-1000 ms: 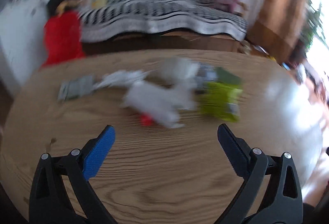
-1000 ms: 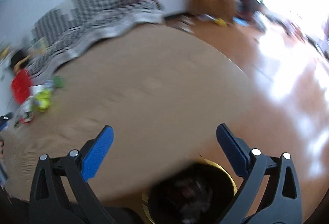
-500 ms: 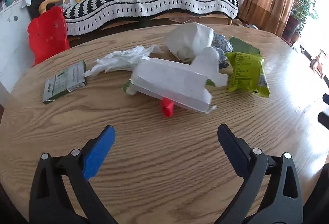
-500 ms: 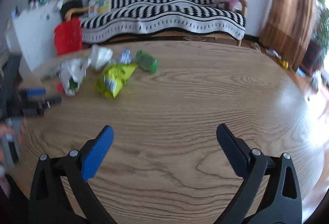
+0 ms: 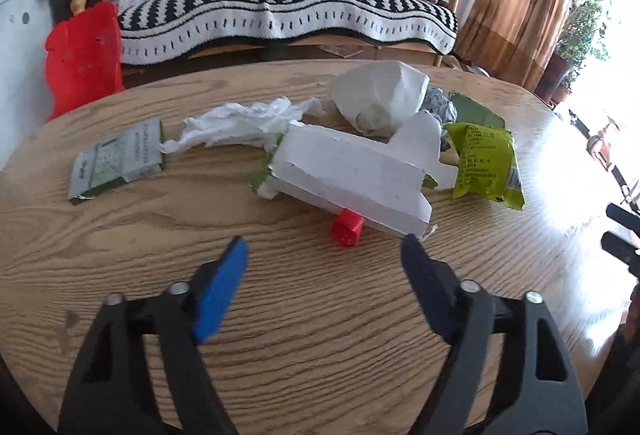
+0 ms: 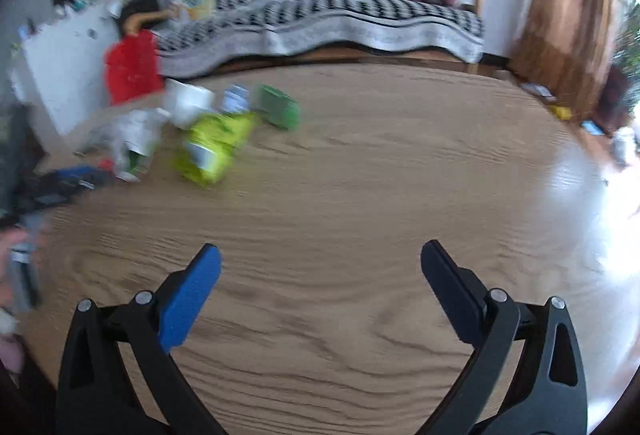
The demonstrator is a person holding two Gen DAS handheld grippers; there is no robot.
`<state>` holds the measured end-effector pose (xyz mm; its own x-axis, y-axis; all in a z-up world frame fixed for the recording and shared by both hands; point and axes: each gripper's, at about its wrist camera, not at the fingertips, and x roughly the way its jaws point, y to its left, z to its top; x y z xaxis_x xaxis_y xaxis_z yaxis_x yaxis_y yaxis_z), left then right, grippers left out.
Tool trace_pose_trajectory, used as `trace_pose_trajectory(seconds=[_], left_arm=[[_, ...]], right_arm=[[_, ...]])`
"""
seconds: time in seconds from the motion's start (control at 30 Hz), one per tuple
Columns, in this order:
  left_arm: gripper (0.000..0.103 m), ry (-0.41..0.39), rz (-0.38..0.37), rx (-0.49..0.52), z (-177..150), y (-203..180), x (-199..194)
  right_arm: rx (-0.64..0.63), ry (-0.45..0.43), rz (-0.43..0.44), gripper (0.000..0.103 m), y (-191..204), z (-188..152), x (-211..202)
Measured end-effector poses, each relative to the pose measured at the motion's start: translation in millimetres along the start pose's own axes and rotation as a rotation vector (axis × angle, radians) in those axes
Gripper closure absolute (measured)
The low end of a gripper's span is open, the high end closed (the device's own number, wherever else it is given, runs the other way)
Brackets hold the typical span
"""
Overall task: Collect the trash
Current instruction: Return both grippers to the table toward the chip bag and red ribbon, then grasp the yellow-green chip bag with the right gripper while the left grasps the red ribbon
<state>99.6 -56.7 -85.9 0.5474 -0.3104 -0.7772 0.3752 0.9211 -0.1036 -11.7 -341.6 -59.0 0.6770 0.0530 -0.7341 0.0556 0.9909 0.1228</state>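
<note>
The trash lies in a loose heap on the far half of the round wooden bench. At its middle is a flattened white carton, lying on its side. A small red cap pokes out from under the carton's near edge. Just behind the carton on the left stretches a crumpled white tissue, and farther left, apart from it, lies a flat green-and-white packet. Behind the carton sits a crushed white paper bag, with a ball of foil beside that. Right of the carton, touching its flap, is a lime-green snack pouch, and a dark green wrapper lies behind the pouch.

The left tool hovers just in front of the carton and the red cap, its jaws apart and having just been closing, with nothing between them. The right tool is well to the right of the heap over bare wood, jaws spread wide and empty; that view is blurred.

Beyond the bench stand a striped sofa and a red bag.
</note>
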Motion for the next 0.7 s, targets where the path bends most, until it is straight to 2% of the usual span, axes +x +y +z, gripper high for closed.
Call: trace_pose_trajectory(seconds=[0.13,0.2,0.37,0.43,0.57,0.6,0.63,0.67,0.7], left_arm=[[0.030,-0.005,0.003,0.012,1.4,-1.7,1.6],[0.031,-0.011,-0.003,0.009,2.4,-0.2,0.9],[0.048,-0.002,-0.020,-0.007,4.9,4.9,5.4],[0.059,0.005,-0.026,0.002,5.8,6.0,10.0],[0.068,0.013,-0.046,0.026,10.4,3.9,21.0],[0.074,0.007,-0.047,0.034,11.5,2.6,22.2],[0.081,0.009,-0.050,0.039,13.6,1.3,24.4],[0.086,0.011,-0.058,0.037,14.1,1.1,25.5],[0.092,0.015,-0.070,0.024,15.6,2.1,27.6]], right_arm=[[0.005,-0.038,0.090,0.006,25.5,22.9,13.2],[-0.022,-0.038,0.095,0.006,41.5,32.5,28.7],[-0.005,0.066,0.129,0.008,58.5,46.1,68.4],[-0.020,0.090,0.122,0.008,64.7,49.9,79.9],[-0.004,0.122,0.138,0.010,70.8,59.8,102.8],[0.001,0.122,0.138,0.011,72.0,63.0,107.4],[0.002,0.124,0.135,0.018,74.0,66.4,112.4],[0.004,0.128,0.132,0.033,75.4,69.2,118.3],[0.009,0.132,0.139,0.041,75.8,70.6,122.6]])
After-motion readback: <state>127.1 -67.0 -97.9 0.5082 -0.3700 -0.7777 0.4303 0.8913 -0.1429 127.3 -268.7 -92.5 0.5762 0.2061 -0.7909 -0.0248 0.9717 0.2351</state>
